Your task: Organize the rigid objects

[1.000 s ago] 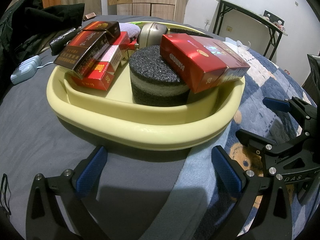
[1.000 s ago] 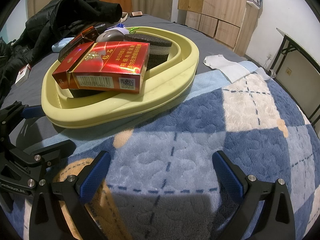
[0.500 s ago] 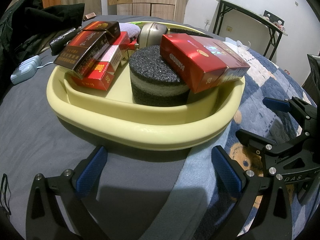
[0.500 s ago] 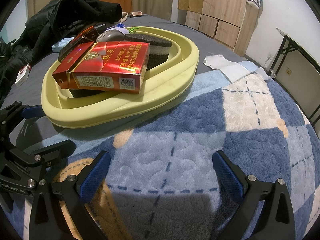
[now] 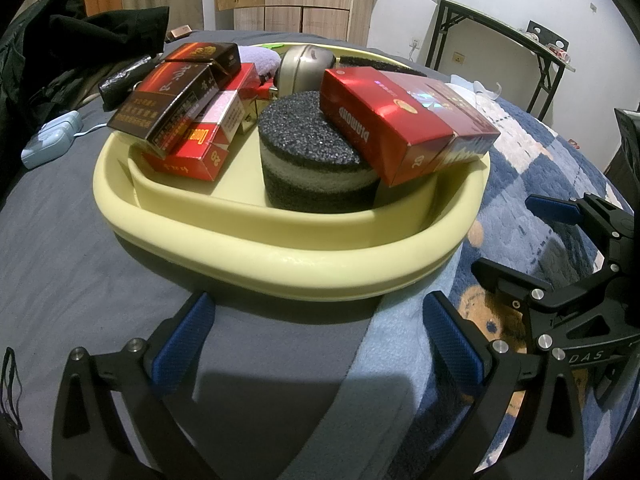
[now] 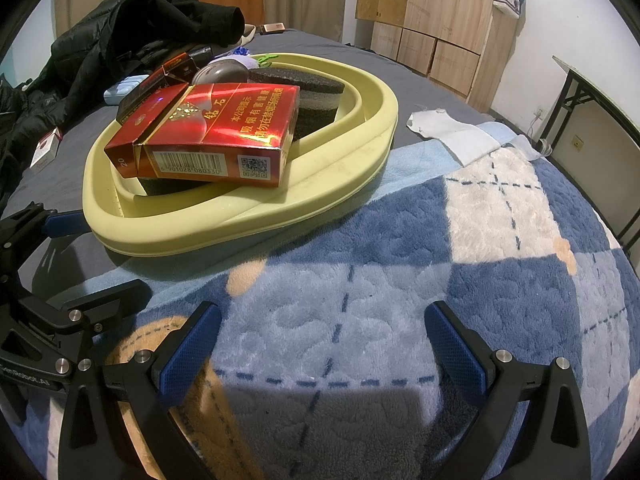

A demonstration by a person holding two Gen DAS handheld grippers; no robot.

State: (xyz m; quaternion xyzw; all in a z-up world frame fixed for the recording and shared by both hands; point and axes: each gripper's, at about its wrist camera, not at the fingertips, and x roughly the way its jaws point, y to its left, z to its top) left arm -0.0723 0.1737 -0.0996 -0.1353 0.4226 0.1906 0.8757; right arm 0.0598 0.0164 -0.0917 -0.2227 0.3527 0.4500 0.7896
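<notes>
red carton point(image 6: 216, 136) with barcode number 6 901028 080330 and "20", "DAS" on right gripper point(image 5: 592, 356)

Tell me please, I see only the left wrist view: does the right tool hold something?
Observer: No. The right tool is open over the blue blanket and holds nothing.
Operator: Is any pack outside the yellow tray?
Observer: Yes. A small red and white pack lies on the grey sheet, beside the black jacket.
Operator: What faces the right tool on the big red pack?
Observer: Its long side with a barcode.
</notes>
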